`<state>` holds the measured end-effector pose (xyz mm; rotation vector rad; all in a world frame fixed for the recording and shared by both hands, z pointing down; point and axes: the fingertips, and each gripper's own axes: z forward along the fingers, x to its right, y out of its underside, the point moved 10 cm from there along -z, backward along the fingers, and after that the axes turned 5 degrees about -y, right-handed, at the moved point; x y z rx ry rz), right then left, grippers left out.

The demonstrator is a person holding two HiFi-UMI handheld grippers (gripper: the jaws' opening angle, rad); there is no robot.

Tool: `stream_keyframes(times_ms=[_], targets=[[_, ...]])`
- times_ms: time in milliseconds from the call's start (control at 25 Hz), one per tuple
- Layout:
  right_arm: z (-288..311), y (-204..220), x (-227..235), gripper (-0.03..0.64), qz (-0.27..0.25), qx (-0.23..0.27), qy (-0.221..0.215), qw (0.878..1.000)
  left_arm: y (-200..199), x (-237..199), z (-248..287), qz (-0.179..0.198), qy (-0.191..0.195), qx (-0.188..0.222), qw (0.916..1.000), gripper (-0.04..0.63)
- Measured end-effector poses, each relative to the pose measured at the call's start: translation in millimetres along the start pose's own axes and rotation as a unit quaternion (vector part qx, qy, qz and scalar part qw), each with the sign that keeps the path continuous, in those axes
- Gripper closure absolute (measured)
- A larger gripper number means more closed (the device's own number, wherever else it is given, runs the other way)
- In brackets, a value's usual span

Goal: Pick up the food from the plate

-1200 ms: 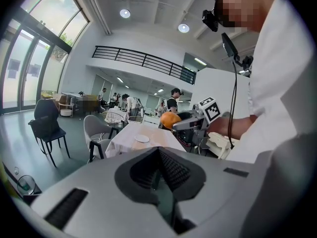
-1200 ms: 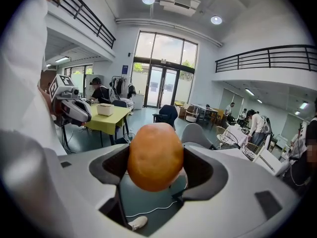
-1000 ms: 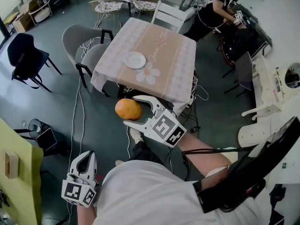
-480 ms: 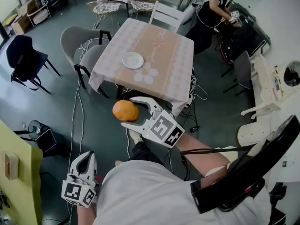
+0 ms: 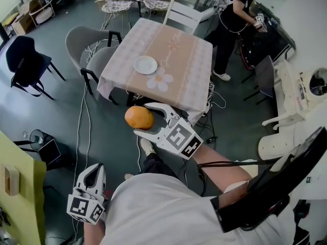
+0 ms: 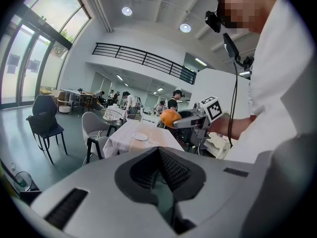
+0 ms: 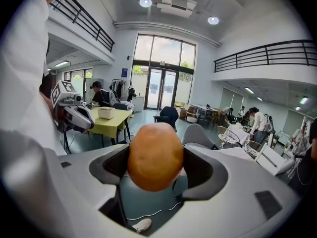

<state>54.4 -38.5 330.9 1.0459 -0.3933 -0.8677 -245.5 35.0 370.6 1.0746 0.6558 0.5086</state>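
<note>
A: Rm layout?
B: Big hall, dark grey floor, cables trailing across it. Tabletop w/ pale checked cloth mid-rm, two grey chairs at its left edge, white chair at far end, black chair well apart.
A: Light?
B: Tall glass doors, round ceiling lamps. Black balcony rail on white walls.

The tabletop stands at the far middle, draped in a pale checked cloth with a tan band down its centre. A white plate lies on its left part. Just nearer lies a white flower shape, either print or mat.
</note>
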Motion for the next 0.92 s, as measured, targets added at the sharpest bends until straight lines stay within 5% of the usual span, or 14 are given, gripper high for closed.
stream_keyframes(times_ms=[480, 920], targets=[[11.7, 14.6, 58.9, 0.267, 0.014, -0.009, 0.012, 1.0, -14.8, -15.5, 48.7, -0.001, 0.0, -0.013, 0.9999, 0.586], [22.3, 33.1, 161.5, 0.267, 0.016, -0.018, 0.022, 0.999, -63.0, -21.0, 135.9, 0.015, -0.005, -0.015, 0.9998, 0.586]])
